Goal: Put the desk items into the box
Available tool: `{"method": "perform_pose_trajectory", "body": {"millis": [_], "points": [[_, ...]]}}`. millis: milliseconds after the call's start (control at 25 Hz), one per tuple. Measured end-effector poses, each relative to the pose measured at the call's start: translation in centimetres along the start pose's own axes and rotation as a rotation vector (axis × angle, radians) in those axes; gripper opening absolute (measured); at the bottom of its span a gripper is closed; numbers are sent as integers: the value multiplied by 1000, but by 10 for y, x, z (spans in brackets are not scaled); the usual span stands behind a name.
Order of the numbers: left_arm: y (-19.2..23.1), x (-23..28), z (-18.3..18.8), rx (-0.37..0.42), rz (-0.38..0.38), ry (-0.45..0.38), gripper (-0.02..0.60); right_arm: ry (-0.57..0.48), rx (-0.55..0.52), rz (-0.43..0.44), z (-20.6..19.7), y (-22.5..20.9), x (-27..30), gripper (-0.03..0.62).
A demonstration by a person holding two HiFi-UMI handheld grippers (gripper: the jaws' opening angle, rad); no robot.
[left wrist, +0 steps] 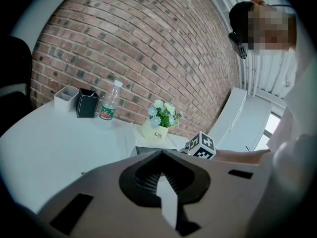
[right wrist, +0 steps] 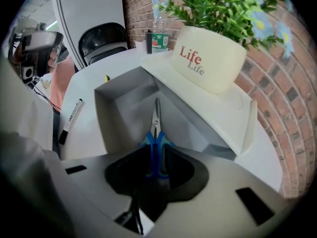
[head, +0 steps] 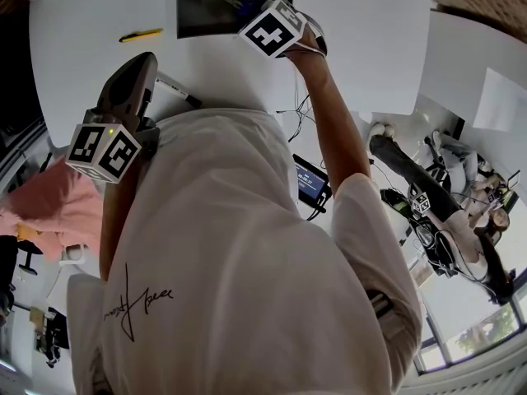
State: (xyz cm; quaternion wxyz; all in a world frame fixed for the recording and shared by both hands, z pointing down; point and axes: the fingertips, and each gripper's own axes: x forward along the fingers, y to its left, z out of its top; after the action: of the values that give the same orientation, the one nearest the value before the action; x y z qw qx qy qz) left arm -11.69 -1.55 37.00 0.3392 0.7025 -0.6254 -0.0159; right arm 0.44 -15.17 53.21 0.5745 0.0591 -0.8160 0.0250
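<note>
A grey open box point(head: 188, 15) stands at the far side of the white table. My right gripper point(head: 262, 19) hovers over it, shut on the blue handles of a pair of scissors point(right wrist: 156, 128). Their metal tips point down into the box point(right wrist: 119, 105), above its floor. My left gripper point(head: 138, 66) hangs back by my body with its jaws together and nothing between them point(left wrist: 161, 155). A black-and-white marker pen point(head: 177, 89) lies on the table just right of the left gripper, and a yellow item point(head: 140, 34) lies left of the box.
A white flower pot point(right wrist: 208, 58) sits on the box's lid. A water bottle point(left wrist: 109, 103), a black holder point(left wrist: 87, 103) and a white holder point(left wrist: 65, 98) stand by the brick wall. A black chair point(right wrist: 101, 41) is beyond the table. Cables and a device point(head: 311, 179) lie to my right.
</note>
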Motion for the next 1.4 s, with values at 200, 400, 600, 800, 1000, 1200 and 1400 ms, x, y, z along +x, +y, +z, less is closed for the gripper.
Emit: {"method": "perform_pose_trajectory", "body": {"millis": [200,400,600,800,1000,1200,1400], "points": [[-2,2,0,3,-6,0,6,-56,40,-2,2,-3,-8,103],[-4,4,-2,8,-13,4,6,-78,48,-17,-1,-4,-15,103],[-7,5,-1,22,-21,9,6,-137,105,-8,-1,-4,-25,90],[-10,7,-1,31,-29,14,6,-148,138,-9,-10,-1,-31,77],[-10,7,-2,39,-35,20,6,-178,149,-17,-11,5,-39,58],[-11,7,-3,43,-39,24,6,-208,172,-17,-13,14,-46,48],[-12,8,-5,42,-46,32,6,-248,193,-18,-14,21,-50,38]]}}
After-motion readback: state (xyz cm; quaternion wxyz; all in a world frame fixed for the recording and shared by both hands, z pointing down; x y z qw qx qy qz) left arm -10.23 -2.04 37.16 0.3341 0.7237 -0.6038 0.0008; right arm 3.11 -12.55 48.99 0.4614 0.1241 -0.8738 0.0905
